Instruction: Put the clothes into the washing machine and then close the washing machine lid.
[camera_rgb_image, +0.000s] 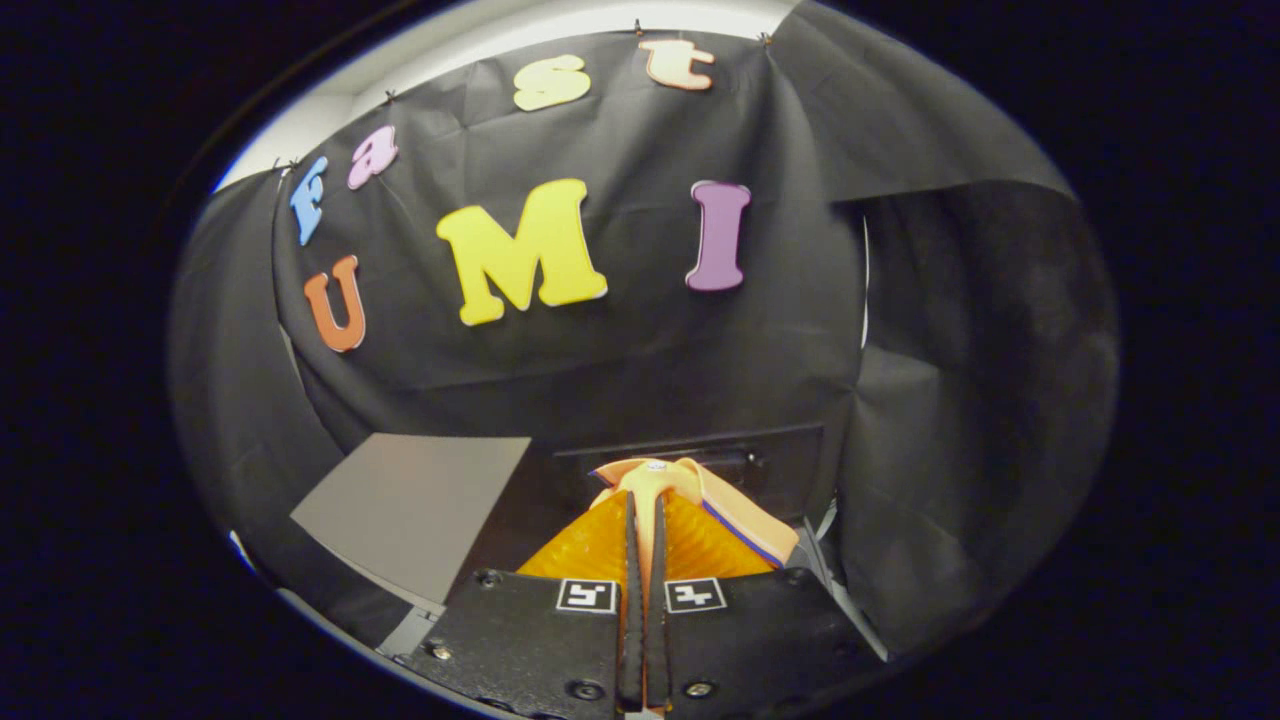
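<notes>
While the fingers (646, 520) pinch it, the orange garment (700, 495) bunches, blue-edged.

One orange garment (700, 490), one pair of tongs (646, 510).

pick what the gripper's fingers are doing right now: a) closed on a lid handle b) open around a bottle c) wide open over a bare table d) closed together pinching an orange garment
d, the gripper has its fingers nearly together with the orange garment bunched between and just ahead of them.
</notes>
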